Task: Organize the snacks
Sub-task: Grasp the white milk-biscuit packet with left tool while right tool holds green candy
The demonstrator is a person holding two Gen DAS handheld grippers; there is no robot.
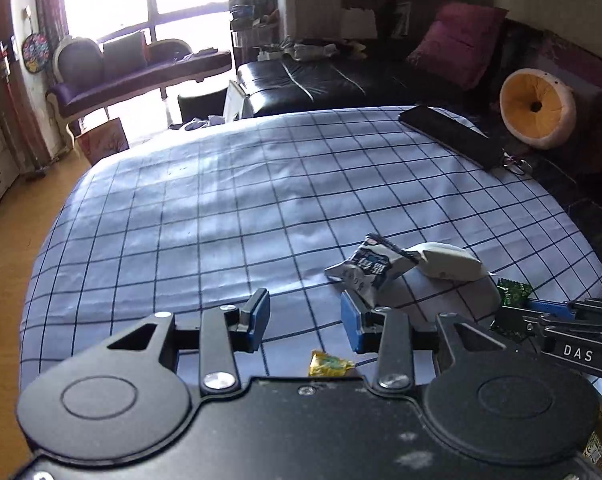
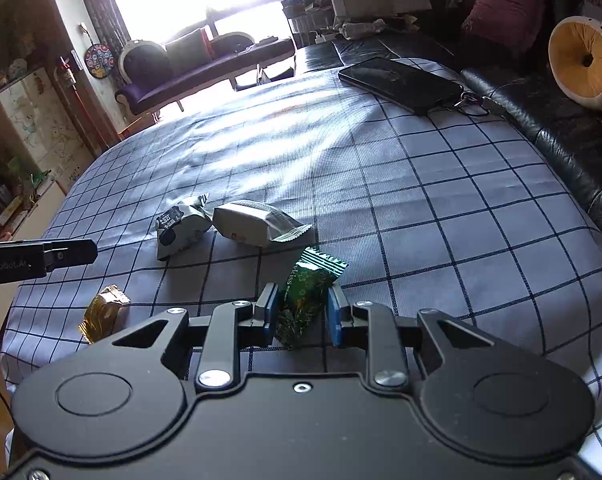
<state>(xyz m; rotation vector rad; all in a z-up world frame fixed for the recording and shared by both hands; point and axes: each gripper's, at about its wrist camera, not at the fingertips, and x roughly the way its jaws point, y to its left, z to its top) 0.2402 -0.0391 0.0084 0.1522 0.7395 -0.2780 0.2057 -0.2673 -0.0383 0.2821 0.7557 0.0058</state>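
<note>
On the checked tablecloth (image 1: 221, 208) lie two white snack packets, one with dark print (image 1: 365, 268) (image 2: 181, 232) and a plain one (image 1: 445, 264) (image 2: 257, 224). A small gold-wrapped snack (image 1: 329, 364) (image 2: 105, 312) rests near the front edge. My left gripper (image 1: 305, 320) is open over bare cloth with nothing between its blue pads; the gold snack sits just behind them and the printed packet just past the right pad. My right gripper (image 2: 301, 314) is shut on a green snack packet (image 2: 309, 288) (image 1: 513, 296), whose top sticks up beyond the fingers.
A black phone (image 1: 449, 136) (image 2: 401, 80) with a keyring lies at the table's far right corner. A black leather sofa (image 2: 541, 132) with a round yellow cushion (image 2: 581, 60) runs along the right side. Wooden floor lies off the table's left edge.
</note>
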